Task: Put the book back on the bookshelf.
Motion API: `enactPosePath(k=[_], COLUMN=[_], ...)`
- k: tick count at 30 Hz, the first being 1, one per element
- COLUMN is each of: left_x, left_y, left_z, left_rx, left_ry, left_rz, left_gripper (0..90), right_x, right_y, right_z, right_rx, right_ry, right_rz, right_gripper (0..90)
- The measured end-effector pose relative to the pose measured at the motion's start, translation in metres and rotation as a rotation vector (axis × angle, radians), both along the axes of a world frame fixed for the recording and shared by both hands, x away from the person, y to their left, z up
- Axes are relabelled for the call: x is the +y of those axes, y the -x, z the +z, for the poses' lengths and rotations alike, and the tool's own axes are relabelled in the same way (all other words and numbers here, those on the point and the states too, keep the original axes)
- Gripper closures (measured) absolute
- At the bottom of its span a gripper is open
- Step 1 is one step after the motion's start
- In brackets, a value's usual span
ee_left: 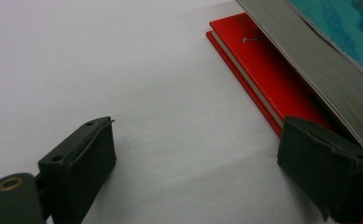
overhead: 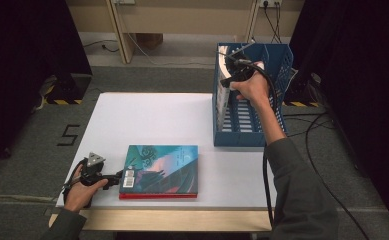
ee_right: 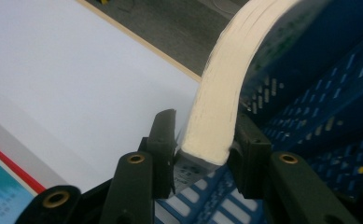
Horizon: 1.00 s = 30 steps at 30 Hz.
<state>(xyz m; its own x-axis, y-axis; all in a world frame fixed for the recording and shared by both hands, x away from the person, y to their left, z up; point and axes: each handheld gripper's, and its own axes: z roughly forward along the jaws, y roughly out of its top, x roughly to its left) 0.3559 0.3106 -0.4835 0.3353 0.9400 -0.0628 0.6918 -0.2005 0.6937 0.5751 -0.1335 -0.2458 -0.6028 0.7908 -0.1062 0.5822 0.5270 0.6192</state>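
Right claw (ee_right: 202,154) clamps a bent book (ee_right: 221,107) inside the blue rack (overhead: 277,75).

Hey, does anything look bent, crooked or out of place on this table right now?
Yes. The book in the right gripper curves over like an arch above the blue rack, its page block bowed rather than flat. On the table, the teal book lies slightly offset on the red book.

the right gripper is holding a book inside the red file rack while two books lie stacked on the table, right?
Not quite: the file rack is blue, not red, as the high view shows. The right gripper does hold a book inside it, and two books lie stacked on the table.
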Motion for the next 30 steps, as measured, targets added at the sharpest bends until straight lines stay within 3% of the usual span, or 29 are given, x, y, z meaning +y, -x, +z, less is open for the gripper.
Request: enactPosePath(k=[1,2,4,8,12,14,15,16,18,21,30], left_x=[0.000,0.000,0.000,0.000,0.000,0.000,0.000,0.000,0.000,0.000,0.000], left_y=[0.000,0.000,0.000,0.000,0.000,0.000,0.000,0.000,0.000,0.000,0.000], left_z=[0.000,0.000,0.000,0.000,0.000,0.000,0.000,0.000,0.000,0.000,0.000], left_rx=[0.000,0.000,0.000,0.000,0.000,0.000,0.000,0.000,0.000,0.000,0.000], left_ry=[0.000,0.000,0.000,-0.001,0.000,0.000,0.000,-0.001,-0.001,0.000,0.000], left_rz=[0.000,0.000,0.000,0.000,0.000,0.000,0.000,0.000,0.000,0.000,0.000], left_gripper=[10.0,10.0,9.9,10.0,9.9,9.9,9.9,9.9,10.0,9.9,10.0], right_x=[0.000,0.002,0.004,0.004,0.000,0.001,0.001,0.001,0.000,-0.002,-0.023], right_y=[0.000,0.000,0.000,0.000,-0.001,0.000,0.000,0.000,-0.002,-0.002,0.002], right_z=[0.000,0.002,0.004,0.004,0.003,0.003,0.003,0.003,0.002,0.002,0.006], right_rx=[0.000,-0.003,-0.021,-0.016,-0.018,-0.018,-0.008,-0.008,0.042,0.044,0.041], right_ry=[0.000,0.052,0.099,0.111,0.090,0.076,0.036,0.036,-0.044,-0.041,-0.111], right_rz=[0.000,0.013,0.040,0.065,0.078,0.061,0.041,0.041,0.015,0.034,0.004], right_gripper=[65.8,66.8,67.0,67.1,66.3,61.7,61.7,56.3,49.2,49.2,45.6])
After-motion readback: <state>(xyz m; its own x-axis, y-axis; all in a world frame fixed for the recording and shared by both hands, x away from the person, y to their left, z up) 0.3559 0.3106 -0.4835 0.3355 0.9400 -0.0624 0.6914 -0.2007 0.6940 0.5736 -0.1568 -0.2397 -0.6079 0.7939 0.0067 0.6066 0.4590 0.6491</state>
